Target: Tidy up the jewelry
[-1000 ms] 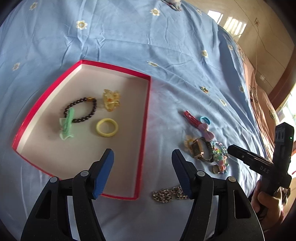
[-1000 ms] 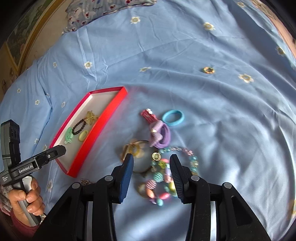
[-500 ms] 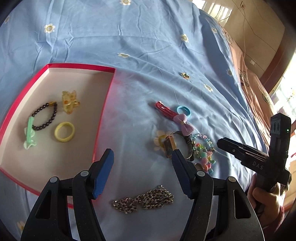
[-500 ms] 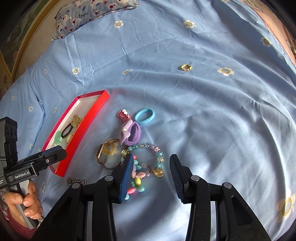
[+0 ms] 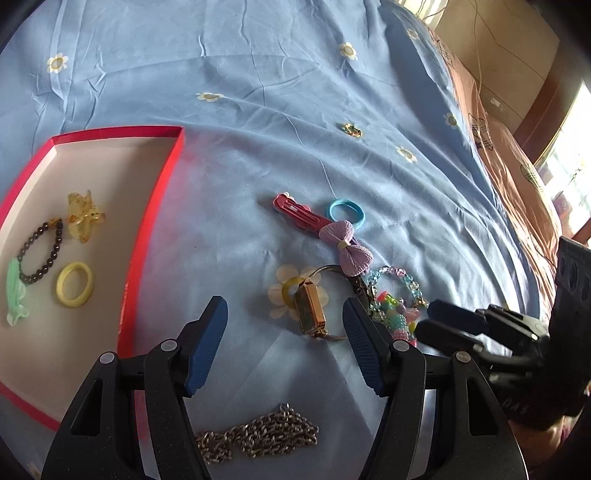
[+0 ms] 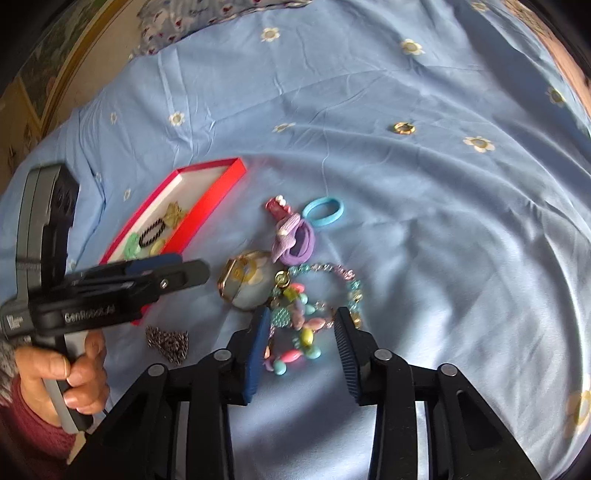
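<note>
A red-rimmed tray [image 5: 159, 206] at the left holds a dark bead bracelet [image 5: 40, 254], a yellow ring [image 5: 74, 284], an amber clip [image 5: 83, 216] and a green clip [image 5: 14, 291]. On the blue sheet lie a gold watch [image 5: 310, 308], a red clip [image 5: 295, 212], a purple bow [image 5: 345, 247], a blue hair tie [image 5: 345, 212], a colourful bead bracelet [image 6: 306, 314] and a silver chain [image 5: 258, 435]. My left gripper [image 5: 284, 339] is open above the sheet just short of the watch. My right gripper [image 6: 301, 343] is open over the bead bracelet.
A small gold ring [image 6: 403, 128] lies apart on the sheet farther back. A patterned pillow [image 6: 207, 18] sits at the far edge. The bed's right side drops off by a brown cover [image 5: 517, 166].
My left gripper has swung right from over the tray toward the watch. My right gripper has drawn back slightly over the bead bracelet. Both stay open.
</note>
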A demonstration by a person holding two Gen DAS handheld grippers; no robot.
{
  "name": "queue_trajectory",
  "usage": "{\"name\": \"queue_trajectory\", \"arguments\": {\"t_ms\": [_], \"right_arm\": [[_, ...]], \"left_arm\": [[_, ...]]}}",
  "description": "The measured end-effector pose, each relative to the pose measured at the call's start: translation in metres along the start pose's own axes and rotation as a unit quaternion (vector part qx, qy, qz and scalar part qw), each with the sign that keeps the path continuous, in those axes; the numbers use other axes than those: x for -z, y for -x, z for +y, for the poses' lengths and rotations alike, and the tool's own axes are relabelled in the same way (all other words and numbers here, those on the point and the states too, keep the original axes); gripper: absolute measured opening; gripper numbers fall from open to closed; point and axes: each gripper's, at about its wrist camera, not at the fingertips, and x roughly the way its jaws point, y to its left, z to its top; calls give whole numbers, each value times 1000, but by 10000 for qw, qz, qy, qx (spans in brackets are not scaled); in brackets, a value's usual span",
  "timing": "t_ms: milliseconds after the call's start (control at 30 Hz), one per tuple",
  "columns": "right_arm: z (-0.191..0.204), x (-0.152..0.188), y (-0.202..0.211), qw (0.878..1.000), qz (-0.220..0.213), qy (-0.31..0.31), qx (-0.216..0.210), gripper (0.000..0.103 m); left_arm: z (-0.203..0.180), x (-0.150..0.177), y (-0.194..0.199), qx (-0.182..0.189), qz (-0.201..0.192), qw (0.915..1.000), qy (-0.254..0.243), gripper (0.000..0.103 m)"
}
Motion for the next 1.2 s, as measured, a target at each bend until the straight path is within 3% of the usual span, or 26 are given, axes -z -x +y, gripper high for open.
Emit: {"name": "queue_trajectory", "arguments": {"t_ms": [100, 200, 300, 400, 767, 1200], "right_arm": [[2, 5, -13, 9998, 147, 66, 81, 29], [1, 9, -22, 9997, 197, 76, 157, 17], [-2, 8, -19, 9999, 130, 5, 95, 12], [-4, 5, -14, 10000, 41, -26, 70, 4], [14, -13, 15, 9992, -391, 80, -75, 4], [57, -33, 9, 9971, -484, 303, -507, 4]], "left_arm": [[0, 0, -15, -37, 134, 9999, -56, 53], [0, 3, -26, 59, 269, 9996, -108, 29], [-3, 4, -27, 163, 282, 9993, -204, 9], [-4, 6, -23, 108, 221, 9994, -245, 8], [23, 15, 20, 137, -119, 9998, 71, 7], [70, 26, 64, -177, -510, 9973, 493, 7]]}}
